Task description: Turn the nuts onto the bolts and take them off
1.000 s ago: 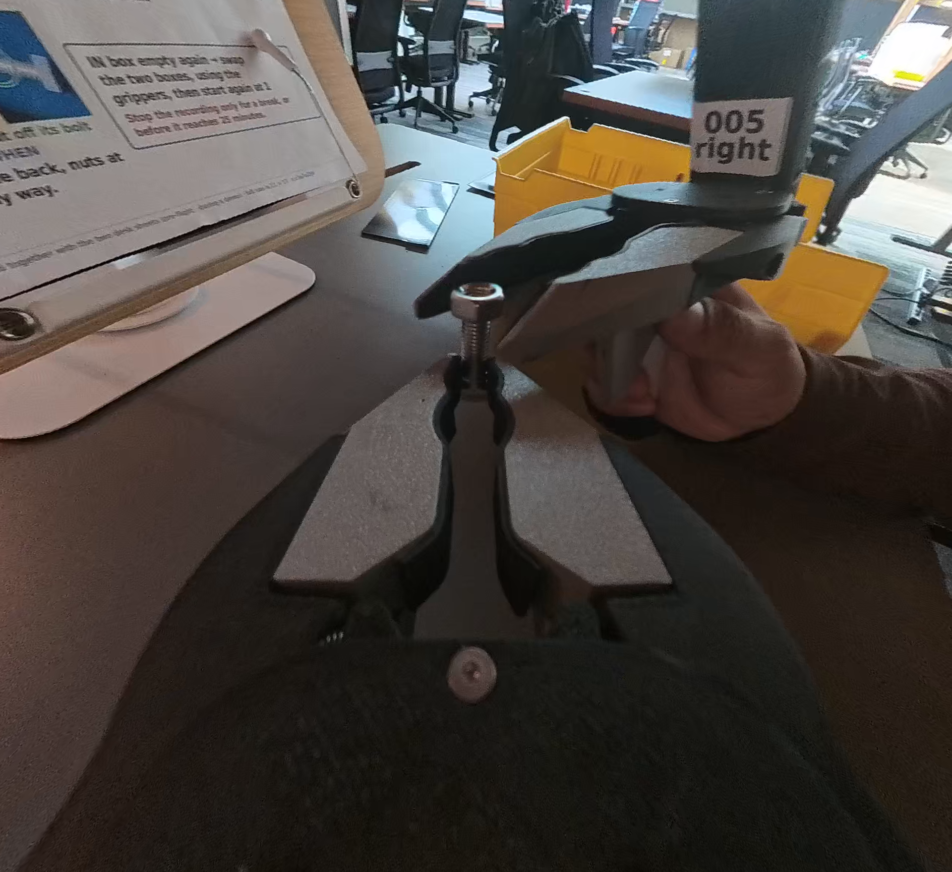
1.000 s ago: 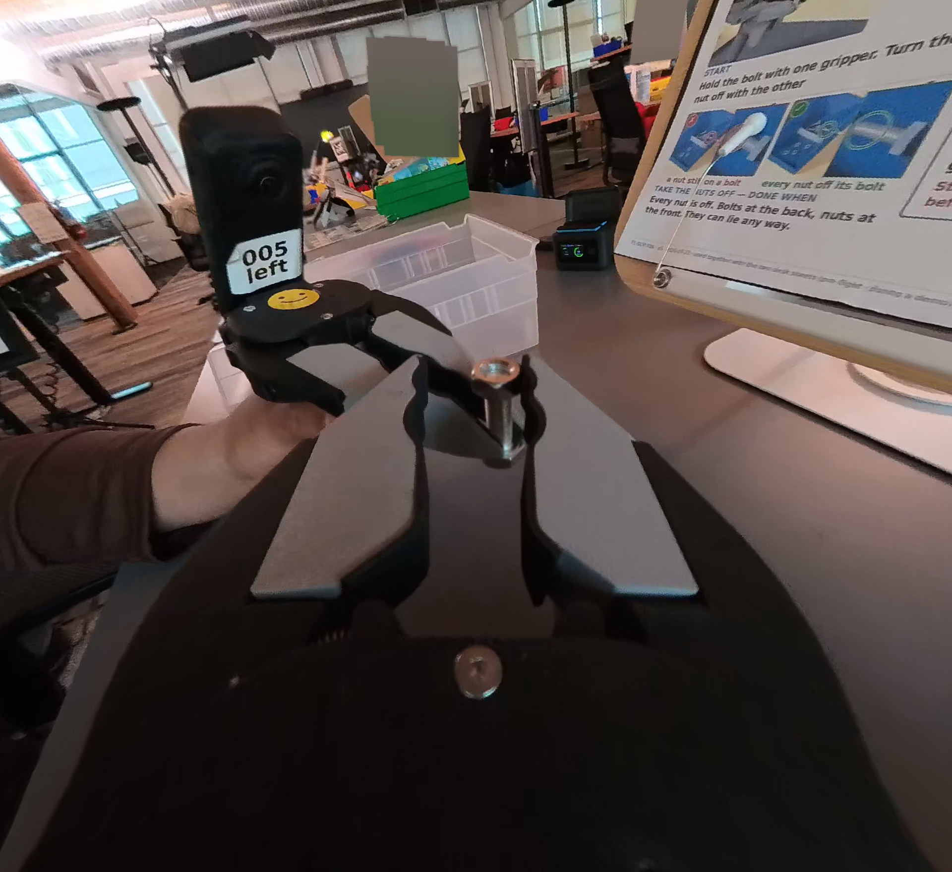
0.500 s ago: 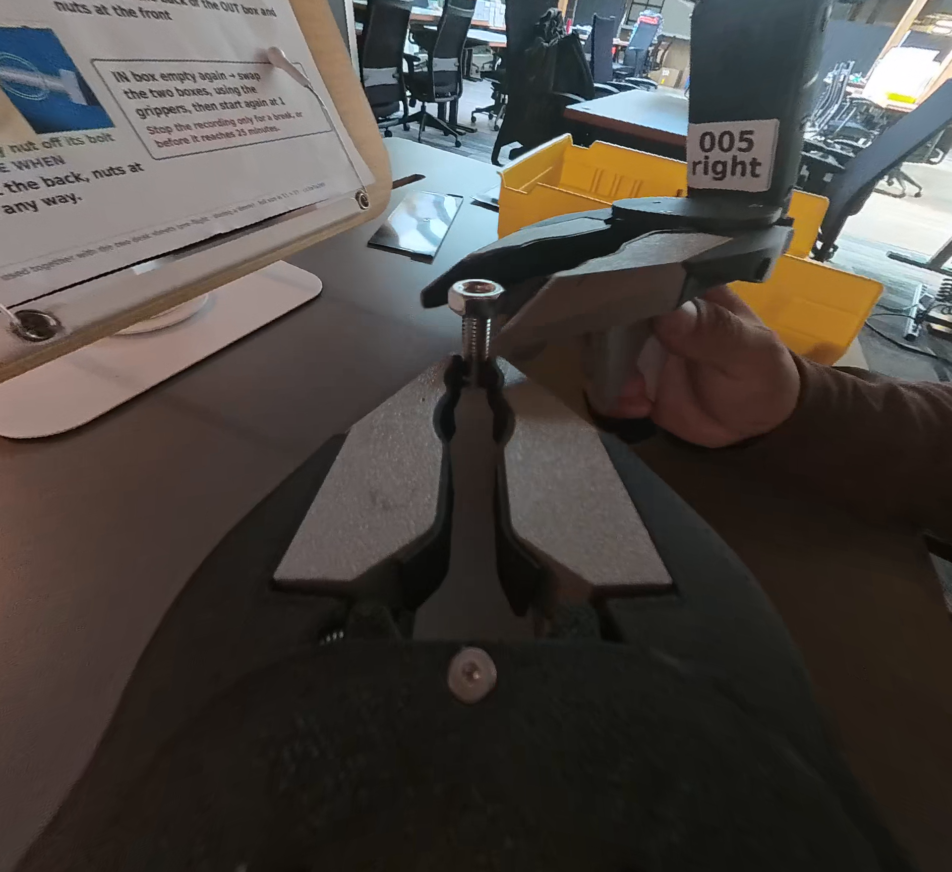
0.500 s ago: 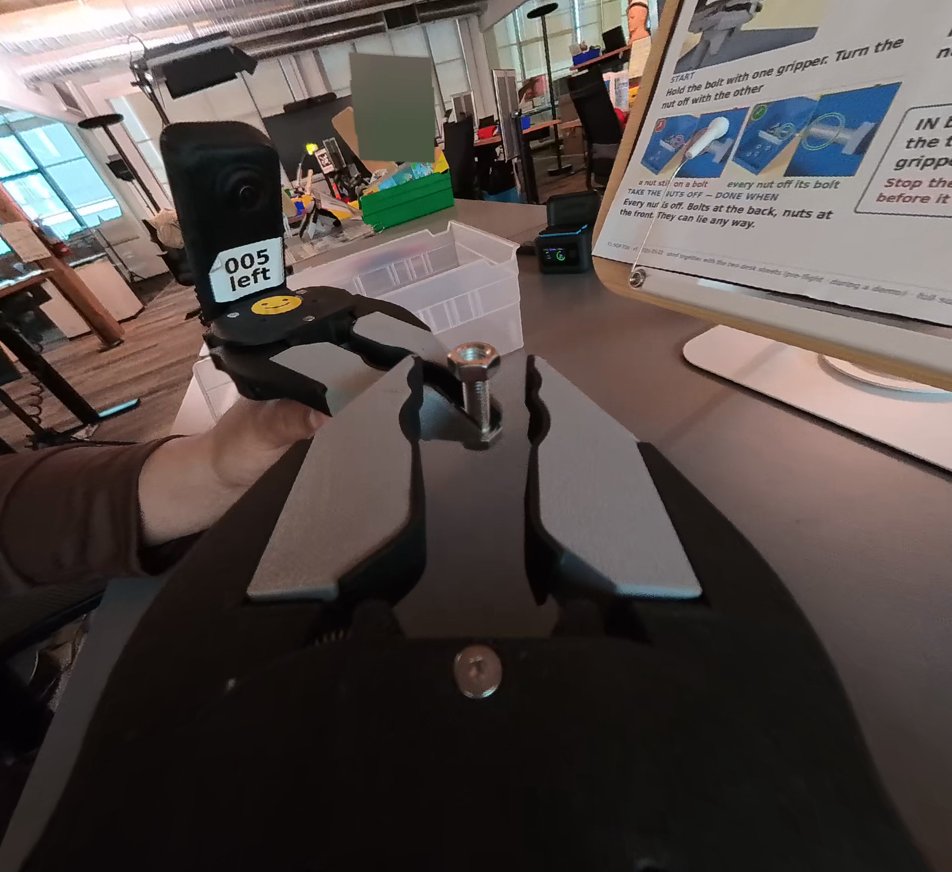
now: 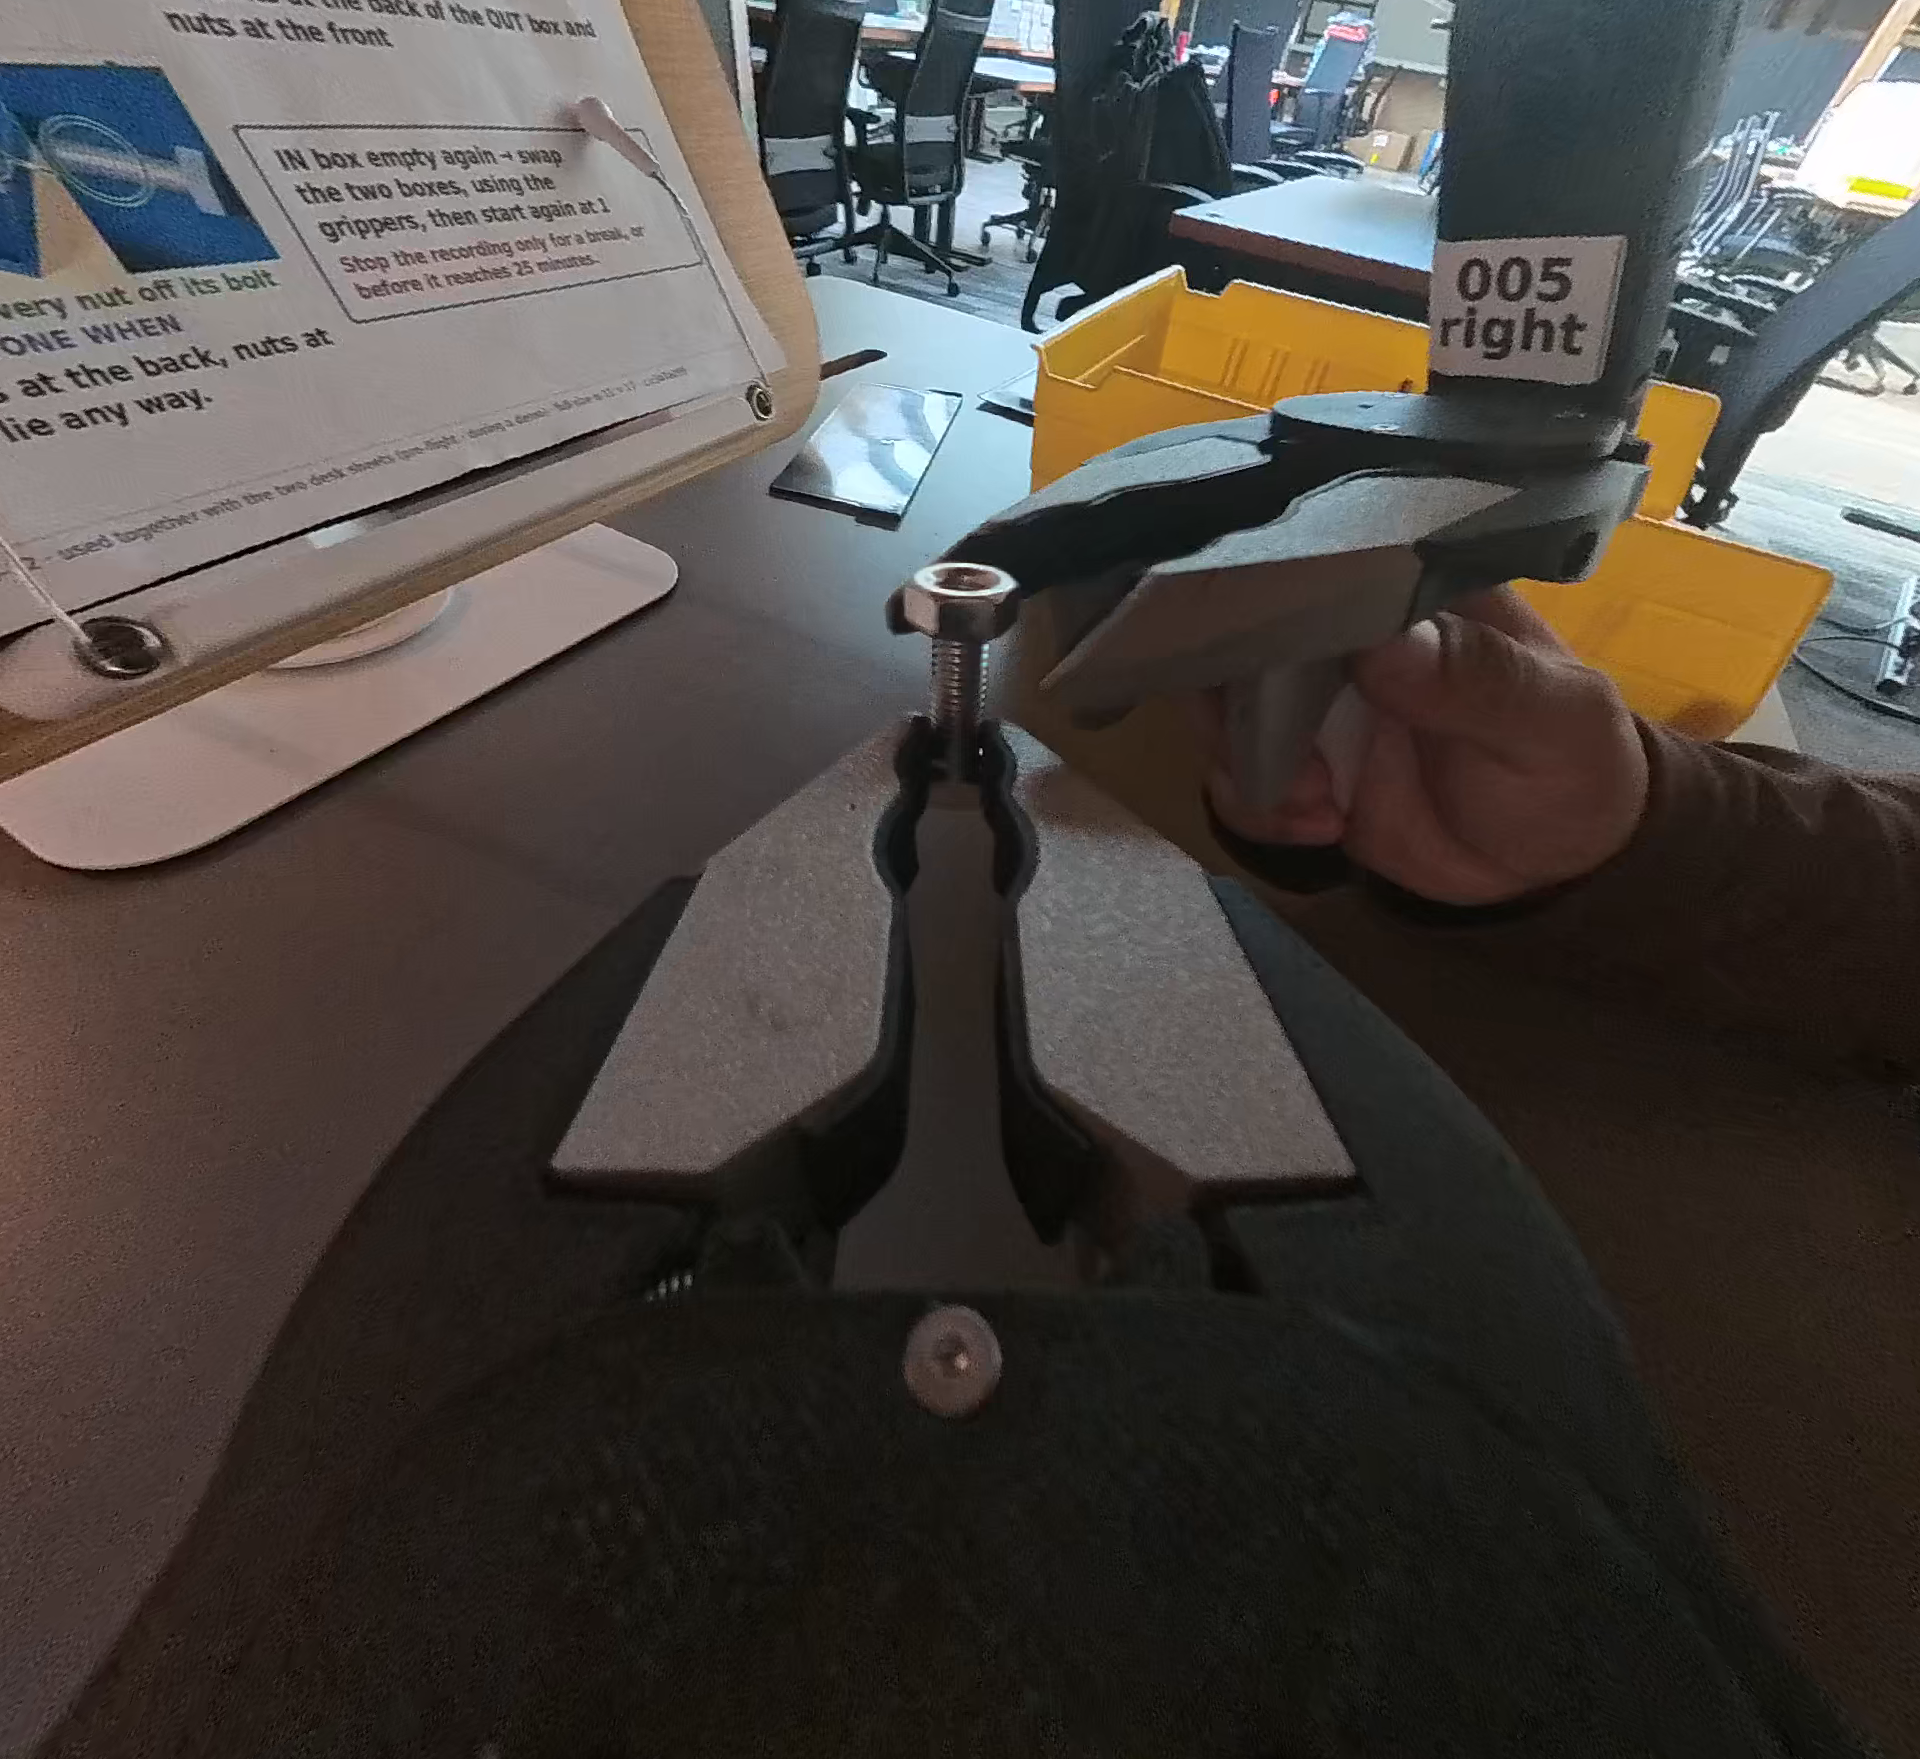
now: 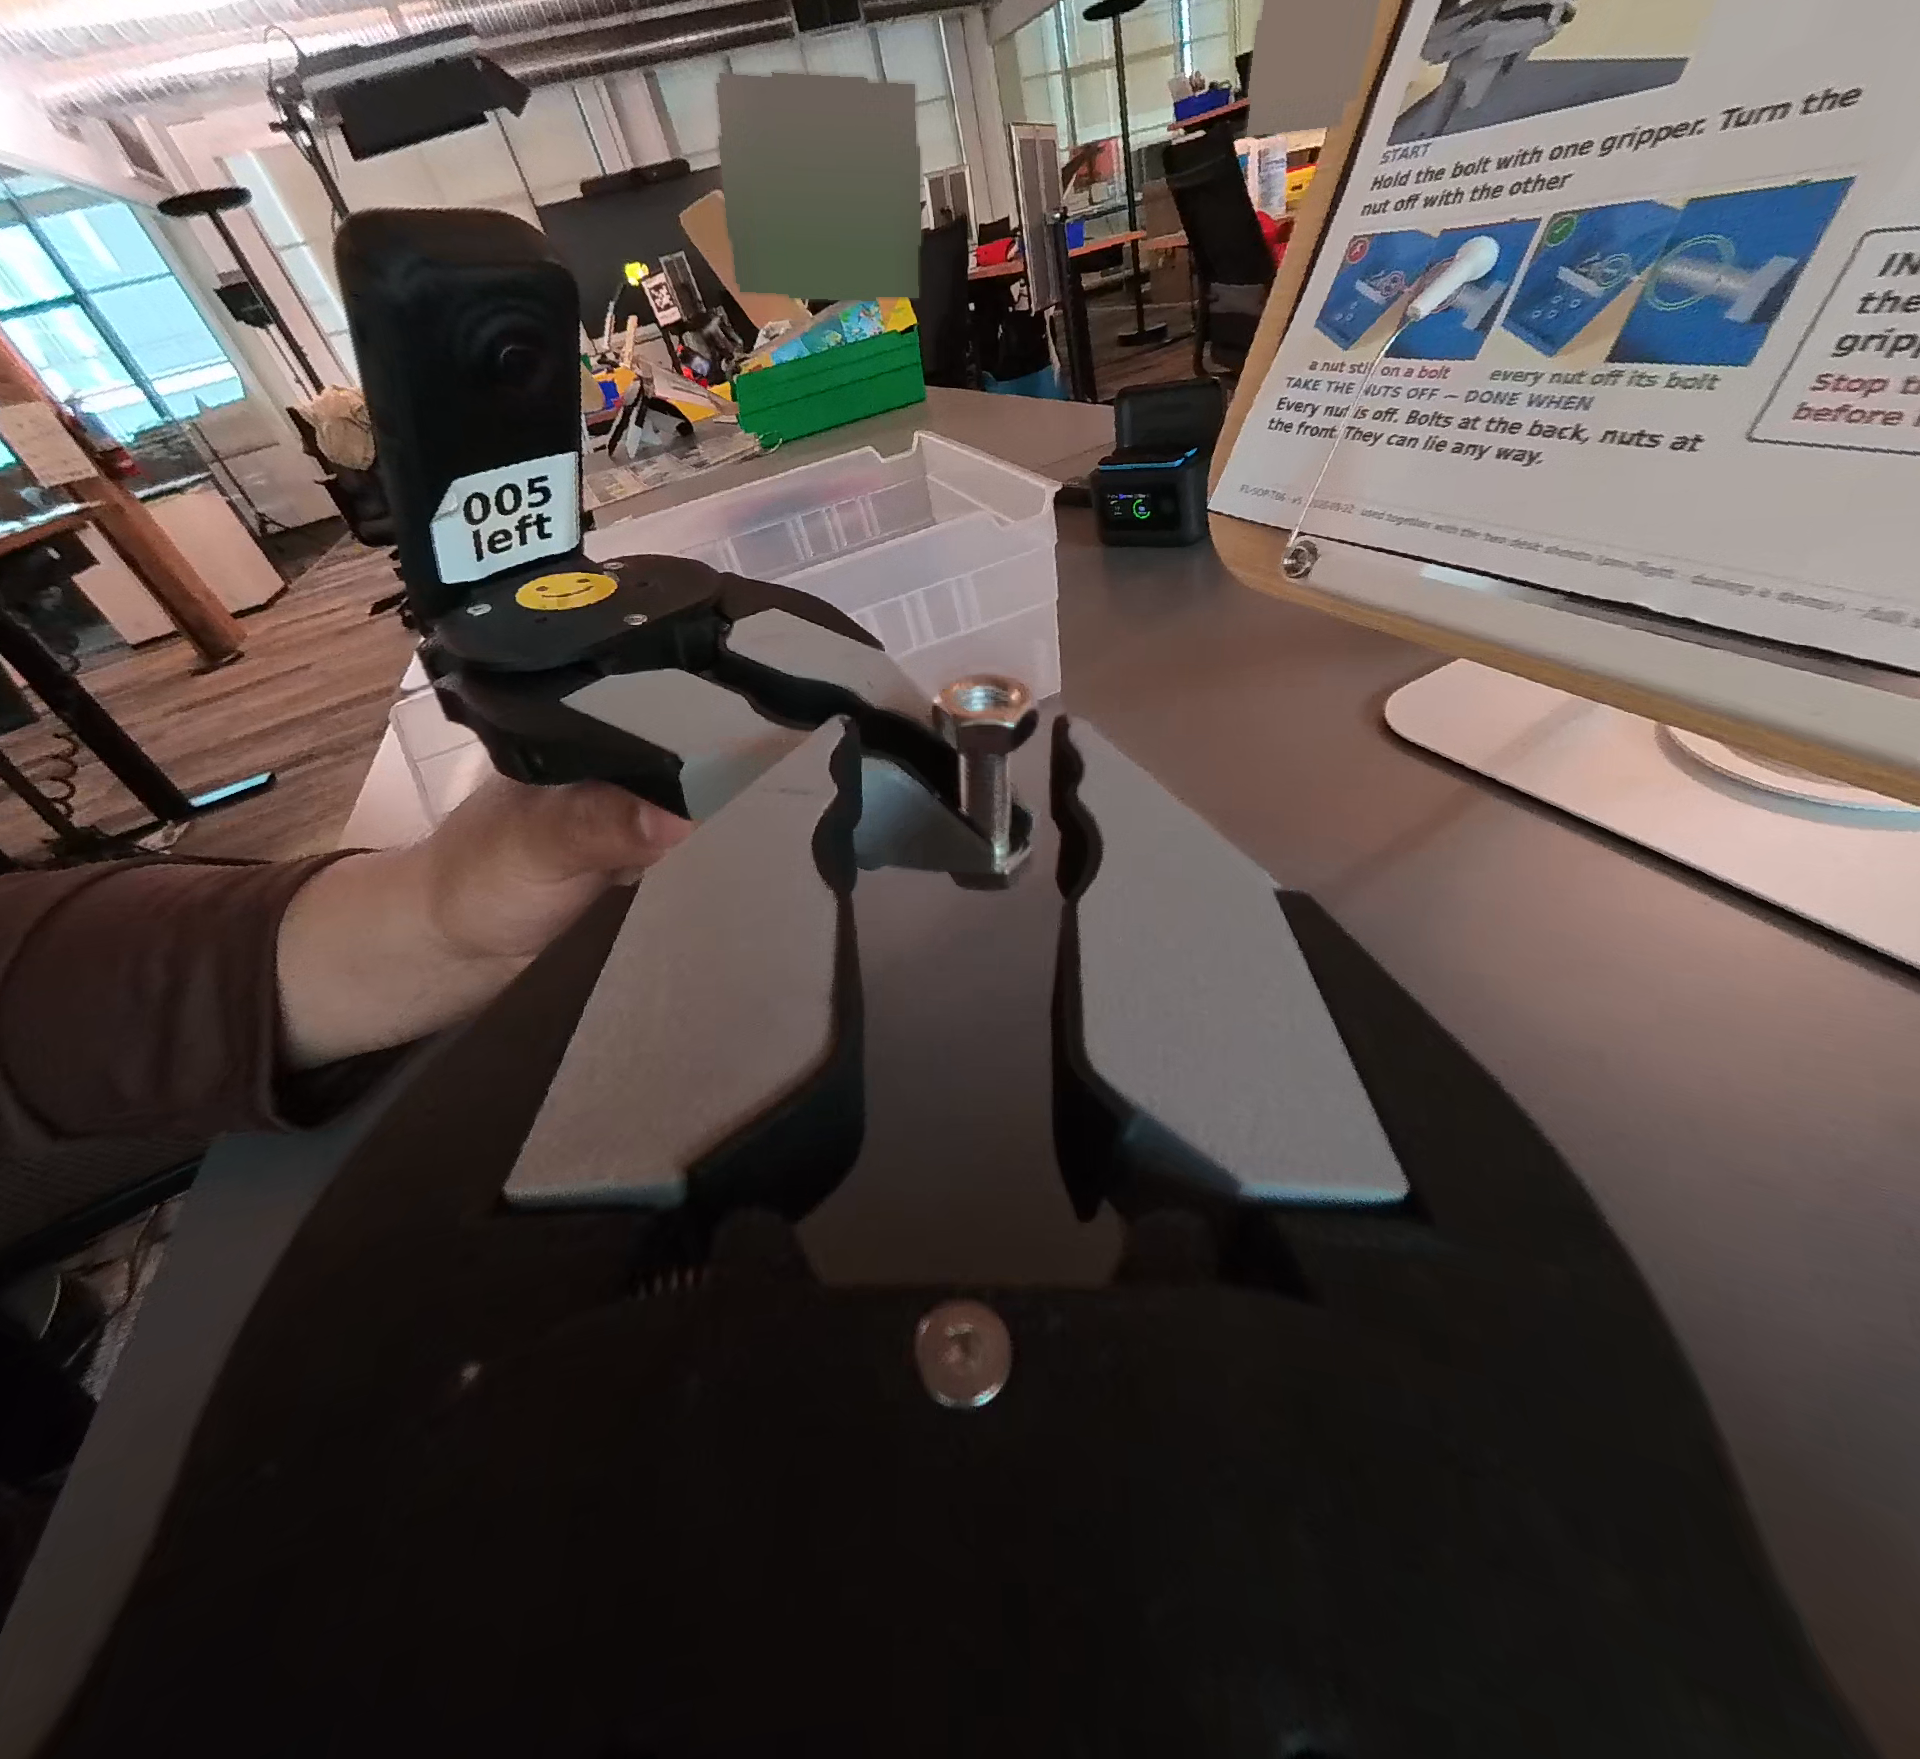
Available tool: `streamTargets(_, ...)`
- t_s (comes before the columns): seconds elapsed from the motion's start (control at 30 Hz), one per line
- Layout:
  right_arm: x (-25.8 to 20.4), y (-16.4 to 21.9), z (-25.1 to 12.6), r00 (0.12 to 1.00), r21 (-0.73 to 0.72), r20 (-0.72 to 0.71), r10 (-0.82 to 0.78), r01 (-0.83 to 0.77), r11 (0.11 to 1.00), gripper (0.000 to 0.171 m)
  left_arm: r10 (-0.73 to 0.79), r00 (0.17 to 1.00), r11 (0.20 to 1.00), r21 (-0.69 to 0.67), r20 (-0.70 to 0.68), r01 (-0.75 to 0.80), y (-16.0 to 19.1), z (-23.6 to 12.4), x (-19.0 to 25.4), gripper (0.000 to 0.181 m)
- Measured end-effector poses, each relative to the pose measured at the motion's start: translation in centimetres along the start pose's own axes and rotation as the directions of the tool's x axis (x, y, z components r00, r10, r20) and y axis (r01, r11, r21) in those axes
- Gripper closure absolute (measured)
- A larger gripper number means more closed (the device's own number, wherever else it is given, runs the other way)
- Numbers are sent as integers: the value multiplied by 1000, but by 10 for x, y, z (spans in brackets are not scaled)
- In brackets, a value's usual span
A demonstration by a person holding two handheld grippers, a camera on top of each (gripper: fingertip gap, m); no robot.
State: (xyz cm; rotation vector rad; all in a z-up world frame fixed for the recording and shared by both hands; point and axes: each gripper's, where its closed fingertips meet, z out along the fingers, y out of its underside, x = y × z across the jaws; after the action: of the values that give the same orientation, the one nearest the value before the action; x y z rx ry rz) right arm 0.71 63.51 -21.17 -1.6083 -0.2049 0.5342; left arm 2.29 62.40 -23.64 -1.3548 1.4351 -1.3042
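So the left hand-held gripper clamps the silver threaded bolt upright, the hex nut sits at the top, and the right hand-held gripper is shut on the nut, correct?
Not quite. The right hand-held gripper is open, its fingers either side of the silver hex nut without touching, as the right wrist view shows. The left hand-held gripper does clamp the silver threaded bolt upright.

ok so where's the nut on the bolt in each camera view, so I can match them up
Left wrist view: the nut sits at upper centre, topping the upright bolt clamped at the left tool tips.
Right wrist view: the nut is just above centre, between the open right tool fingers without touching them.
Shared landmark: the instruction board, left in one view, right in the other.
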Motion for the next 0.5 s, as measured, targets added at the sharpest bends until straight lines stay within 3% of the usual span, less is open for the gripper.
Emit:
streamTargets(0.03,-2,0,1,1000,-1,6,-3,3,1000,139,2,1000,1000,-4,-7,-2,1,1,2,173)
streamTargets(0.5,-2,3,5,1000,-2,-4,3,-3,1000,138,33,999,999,-23,-43,-34,6,7,15,173)
